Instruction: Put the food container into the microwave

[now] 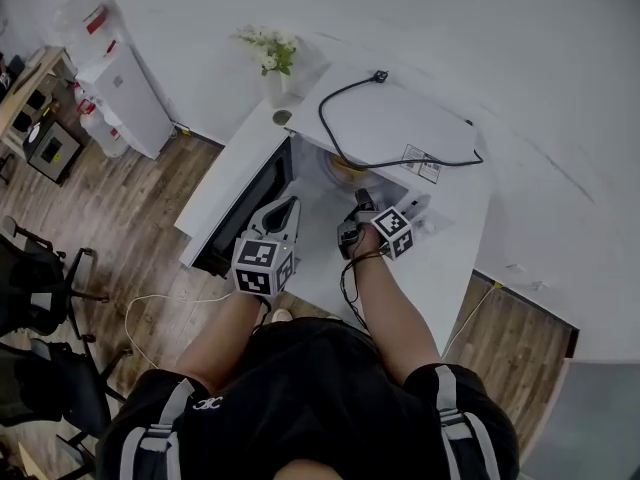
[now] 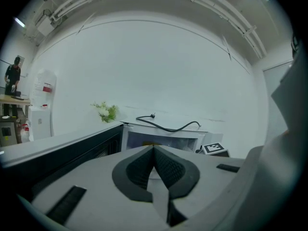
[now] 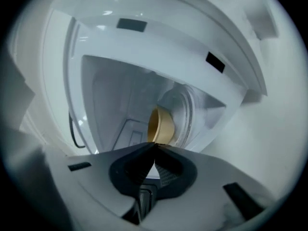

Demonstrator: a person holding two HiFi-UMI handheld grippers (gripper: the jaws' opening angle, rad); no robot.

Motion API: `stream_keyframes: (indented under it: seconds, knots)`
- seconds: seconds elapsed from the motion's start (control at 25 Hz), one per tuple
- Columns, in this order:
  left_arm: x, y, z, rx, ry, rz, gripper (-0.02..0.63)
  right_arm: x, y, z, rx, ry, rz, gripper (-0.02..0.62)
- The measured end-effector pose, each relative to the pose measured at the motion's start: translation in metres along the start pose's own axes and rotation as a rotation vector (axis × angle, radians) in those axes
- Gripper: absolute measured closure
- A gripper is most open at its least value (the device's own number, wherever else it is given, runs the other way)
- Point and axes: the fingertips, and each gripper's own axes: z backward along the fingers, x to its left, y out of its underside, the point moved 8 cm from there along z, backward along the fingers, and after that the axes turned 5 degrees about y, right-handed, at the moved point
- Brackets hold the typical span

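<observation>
The food container [image 3: 161, 125] is a tan bowl standing on the glass turntable [image 3: 188, 110] inside the white microwave [image 1: 400, 118]. In the head view the container [image 1: 348, 166] shows just inside the open cavity. My right gripper [image 3: 155, 144] is shut, its tips right in front of the bowl's rim, and nothing is visibly held. In the head view this right gripper [image 1: 360, 202] reaches into the microwave's mouth. My left gripper [image 2: 154, 148] is shut and empty. It hovers before the opening, and the head view puts the left gripper [image 1: 289, 206] beside the open door [image 1: 245, 213].
A black power cable [image 1: 345, 143] lies on the microwave's top. A vase of flowers [image 1: 272, 58] stands on the white table [image 1: 450, 258] behind the door. A water dispenser [image 1: 120, 78] and office chairs [image 1: 40, 288] stand on the wooden floor at left.
</observation>
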Motion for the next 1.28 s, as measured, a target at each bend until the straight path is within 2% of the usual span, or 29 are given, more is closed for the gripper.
stream_keyframes:
  seconds: [0.08, 0.2, 0.32, 0.52, 0.64, 0.72, 0.8, 1.04, 1.28]
  knots:
    - [-0.004, 0.001, -0.004, 0.006, 0.014, -0.003, 0.594, 0.006, 0.003, 0.01, 0.02, -0.026, 0.116, 0.594]
    - [-0.01, 0.003, -0.008, 0.014, 0.036, -0.008, 0.594, 0.014, 0.009, 0.026, 0.05, -0.043, 0.347, 0.594]
    - [-0.016, 0.006, -0.014, 0.024, 0.059, -0.009, 0.594, 0.026, 0.009, 0.045, 0.039, -0.068, 0.546, 0.594]
    - [-0.027, 0.01, -0.024, 0.037, 0.1, -0.008, 0.594, 0.061, 0.005, 0.082, -0.052, -0.079, 0.941, 0.594]
    - [-0.033, 0.01, -0.03, 0.036, 0.121, -0.009, 0.594, 0.082, -0.001, 0.111, -0.151, -0.067, 1.108, 0.594]
    - [-0.037, 0.012, -0.034, 0.038, 0.134, -0.011, 0.594, 0.088, -0.004, 0.131, -0.207, -0.073, 1.154, 0.595]
    - [-0.042, 0.013, -0.037, 0.04, 0.147, -0.016, 0.594, 0.087, -0.005, 0.147, -0.239, -0.07, 1.155, 0.595]
    - [-0.053, 0.015, -0.04, 0.047, 0.178, -0.03, 0.594, 0.07, -0.008, 0.165, -0.253, -0.015, 1.101, 0.595]
    - [-0.057, 0.016, -0.04, 0.051, 0.192, -0.038, 0.594, 0.064, -0.014, 0.167, -0.256, 0.003, 1.046, 0.595]
